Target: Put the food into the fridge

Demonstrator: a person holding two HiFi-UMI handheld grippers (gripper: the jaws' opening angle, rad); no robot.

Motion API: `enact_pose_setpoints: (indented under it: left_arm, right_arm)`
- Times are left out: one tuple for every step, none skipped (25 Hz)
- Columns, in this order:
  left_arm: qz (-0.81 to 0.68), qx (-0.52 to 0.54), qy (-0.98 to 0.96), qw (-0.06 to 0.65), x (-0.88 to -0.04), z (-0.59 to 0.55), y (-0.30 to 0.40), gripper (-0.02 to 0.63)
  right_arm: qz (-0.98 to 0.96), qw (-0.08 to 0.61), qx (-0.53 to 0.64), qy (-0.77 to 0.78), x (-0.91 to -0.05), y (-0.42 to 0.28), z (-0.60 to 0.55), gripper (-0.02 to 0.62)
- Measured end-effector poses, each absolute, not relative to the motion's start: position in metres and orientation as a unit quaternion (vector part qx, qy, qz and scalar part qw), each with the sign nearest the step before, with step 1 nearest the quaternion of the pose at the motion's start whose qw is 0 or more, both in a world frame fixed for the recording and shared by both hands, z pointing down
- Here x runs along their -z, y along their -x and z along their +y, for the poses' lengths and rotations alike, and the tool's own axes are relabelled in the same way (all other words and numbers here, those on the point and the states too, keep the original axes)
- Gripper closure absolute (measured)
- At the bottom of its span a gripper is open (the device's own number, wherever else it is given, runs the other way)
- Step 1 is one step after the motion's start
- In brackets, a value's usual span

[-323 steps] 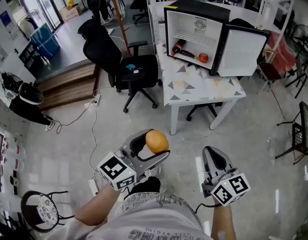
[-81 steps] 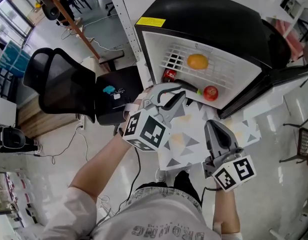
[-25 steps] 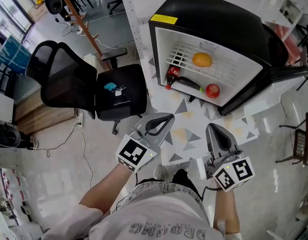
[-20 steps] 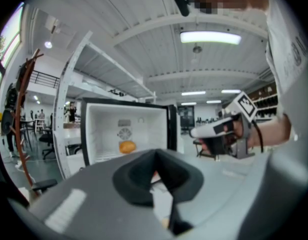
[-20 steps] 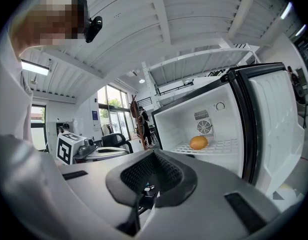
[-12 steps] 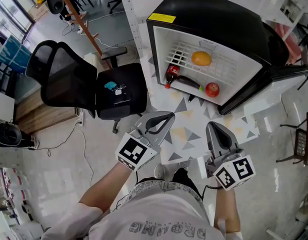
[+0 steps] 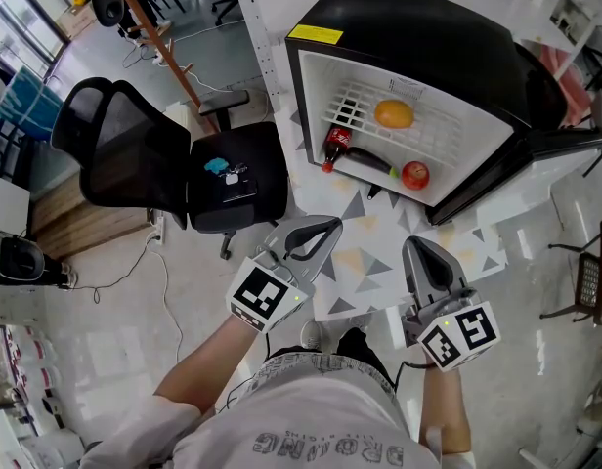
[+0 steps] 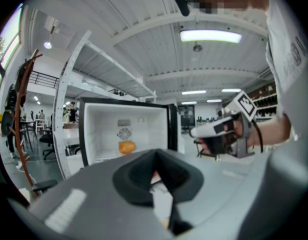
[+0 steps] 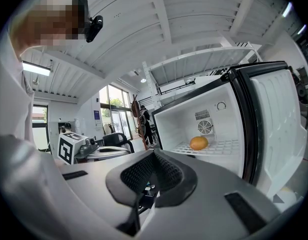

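The black mini fridge (image 7: 428, 37) stands open on the white table (image 7: 352, 279). An orange (image 7: 394, 114) lies on its wire shelf. Below it are a cola bottle (image 7: 338, 147), a dark long item (image 7: 368, 163) and a red apple (image 7: 414, 175). My left gripper (image 7: 325, 226) hovers over the table's near edge, shut and empty. My right gripper (image 7: 415, 248) is beside it, jaws together, nothing held. The orange (image 8: 126, 147) shows ahead in the left gripper view past the left gripper (image 8: 155, 156). The right gripper view shows the orange (image 9: 199, 143) beyond the right gripper (image 9: 154, 155).
The fridge door (image 7: 511, 169) swings out to the right, and shows as the door (image 9: 276, 119) in the right gripper view. A black office chair (image 7: 135, 164) stands left of the table. A white shelf post (image 7: 262, 57) rises behind it. A dark chair (image 7: 589, 272) is at far right.
The orange once held in my left gripper now lies on the fridge shelf, and that gripper has drawn back to the table's near edge. Nothing has moved over the last second.
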State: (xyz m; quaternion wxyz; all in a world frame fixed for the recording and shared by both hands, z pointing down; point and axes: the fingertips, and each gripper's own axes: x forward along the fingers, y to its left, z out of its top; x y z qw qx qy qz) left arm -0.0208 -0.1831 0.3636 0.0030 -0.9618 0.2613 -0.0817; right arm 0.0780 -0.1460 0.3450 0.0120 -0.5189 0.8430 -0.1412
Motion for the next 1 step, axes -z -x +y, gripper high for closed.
enact_pose_setpoints:
  left_arm:
    - [0.261,0.081,0.962,0.003,-0.3633,-0.1835,0.0201,0.598]
  right_arm:
    - [0.843,0.012,0.141,0.519,-0.3452,-0.0785,-0.1464,0.594]
